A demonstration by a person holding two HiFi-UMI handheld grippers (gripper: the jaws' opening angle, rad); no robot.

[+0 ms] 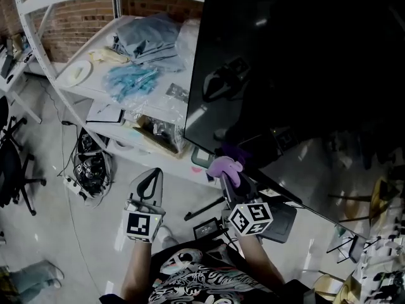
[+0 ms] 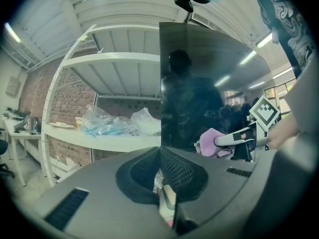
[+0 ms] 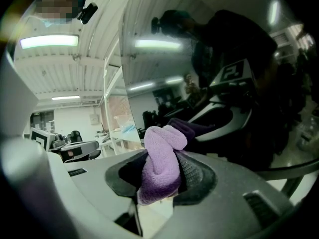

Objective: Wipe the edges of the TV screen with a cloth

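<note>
The big black TV screen (image 1: 297,75) fills the upper right of the head view and stands upright ahead in the left gripper view (image 2: 199,93). My right gripper (image 1: 229,173) is shut on a purple cloth (image 1: 223,166), which it holds against the screen's lower edge near the left corner. In the right gripper view the cloth (image 3: 160,163) bulges out between the jaws, with the glossy screen (image 3: 164,59) just behind it. My left gripper (image 1: 150,173) hovers lower left of the TV, shut and empty, its pads meeting (image 2: 159,156). It looks across at the cloth (image 2: 210,142).
A white shelf unit (image 1: 95,90) stands left of the TV, holding blue plastic bags (image 1: 133,78) and grey bundles (image 1: 149,40). Cables and a power strip (image 1: 88,170) lie on the floor beneath it. An office chair (image 1: 12,163) is at far left. Stand legs (image 1: 209,208) spread below the screen.
</note>
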